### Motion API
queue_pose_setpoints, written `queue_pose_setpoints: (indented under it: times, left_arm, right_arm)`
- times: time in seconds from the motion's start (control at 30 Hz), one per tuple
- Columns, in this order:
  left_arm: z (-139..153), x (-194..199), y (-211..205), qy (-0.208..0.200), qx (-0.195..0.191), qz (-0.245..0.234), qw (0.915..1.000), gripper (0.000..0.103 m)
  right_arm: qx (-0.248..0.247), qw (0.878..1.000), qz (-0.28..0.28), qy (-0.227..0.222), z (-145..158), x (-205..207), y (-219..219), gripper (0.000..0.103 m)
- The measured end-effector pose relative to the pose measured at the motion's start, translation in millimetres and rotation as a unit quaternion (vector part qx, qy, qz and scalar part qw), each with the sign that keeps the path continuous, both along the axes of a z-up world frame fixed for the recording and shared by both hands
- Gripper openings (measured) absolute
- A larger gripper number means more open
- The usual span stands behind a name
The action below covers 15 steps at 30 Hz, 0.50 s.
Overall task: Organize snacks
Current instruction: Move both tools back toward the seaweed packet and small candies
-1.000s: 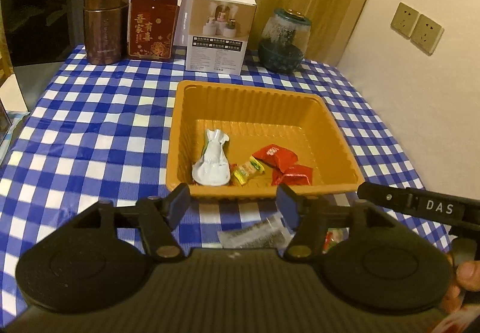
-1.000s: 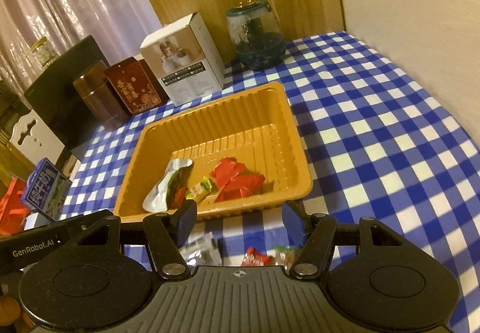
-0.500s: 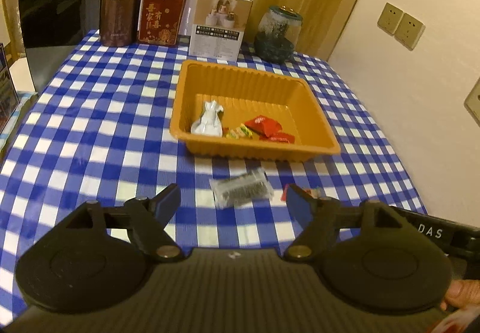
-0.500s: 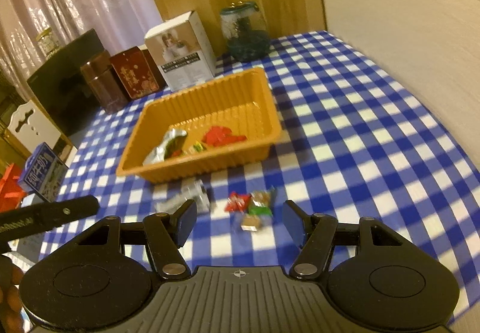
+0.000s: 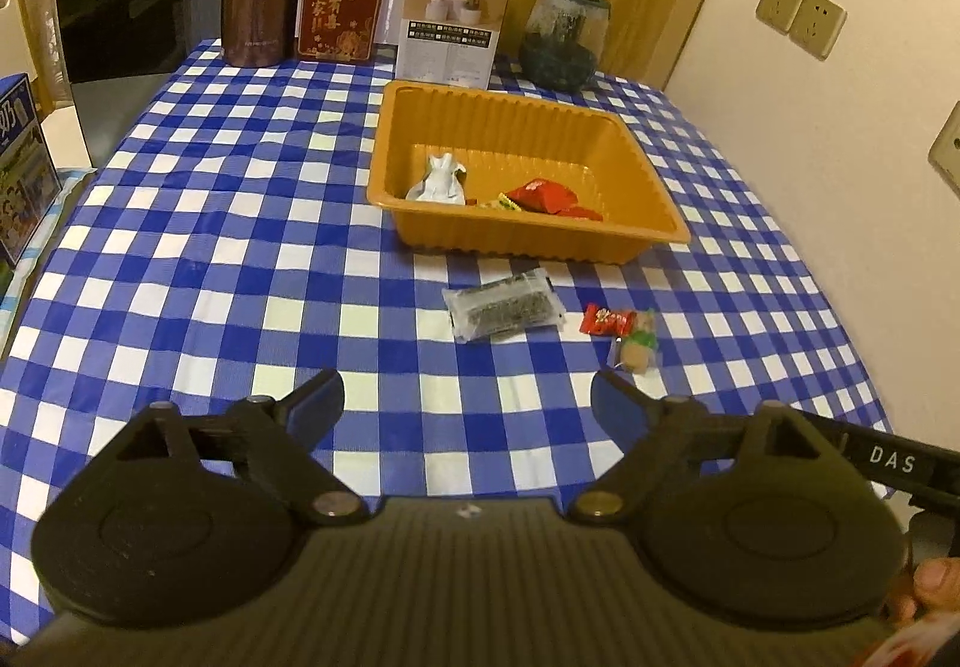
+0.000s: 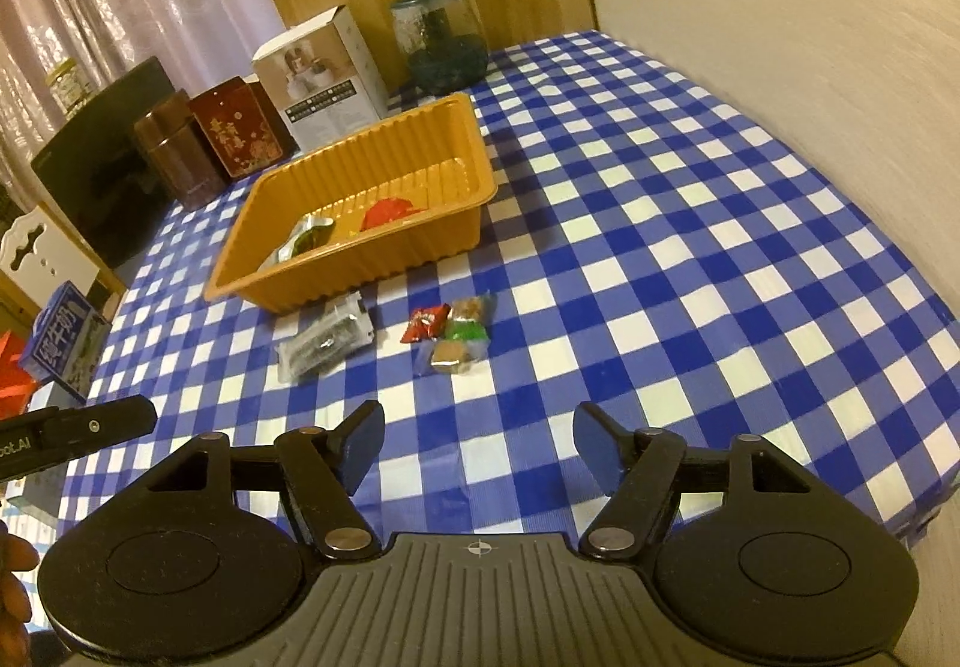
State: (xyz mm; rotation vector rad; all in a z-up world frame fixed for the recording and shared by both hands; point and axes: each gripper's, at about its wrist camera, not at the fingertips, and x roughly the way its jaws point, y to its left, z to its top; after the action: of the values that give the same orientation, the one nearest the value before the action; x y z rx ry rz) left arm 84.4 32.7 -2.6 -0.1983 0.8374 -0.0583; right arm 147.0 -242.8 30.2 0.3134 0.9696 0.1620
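Orange tray [image 5: 636, 169] on checked cloth [image 5: 240, 247] already holds a white packet [image 5: 440, 182], red wrappers [image 5: 543, 196] and a small yellow candy; partly done. Left to move, just in front of tray: clear dark packet [image 5: 504, 305], red candy [image 5: 606, 320], green-brown candy [image 6: 461, 338]. Left gripper [image 5: 468, 397] and right gripper [image 6: 477, 442] both empty, jaws opening, nothing between them

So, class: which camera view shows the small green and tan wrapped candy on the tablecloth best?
The right wrist view: the small green and tan wrapped candy appears larger, colours distinct. The left wrist view shows it smaller, paler.
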Motion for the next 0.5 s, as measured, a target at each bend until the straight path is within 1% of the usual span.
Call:
queue_pose_setpoints:
  times: [0.5]
  left_arm:
    - [-6.8,4.5,-2.8,0.007,-0.001,-0.013,0.9999,0.088]
  right_arm:
    - [-0.001,1.0,0.013,0.001,-5.8,4.4,6.1,0.07]
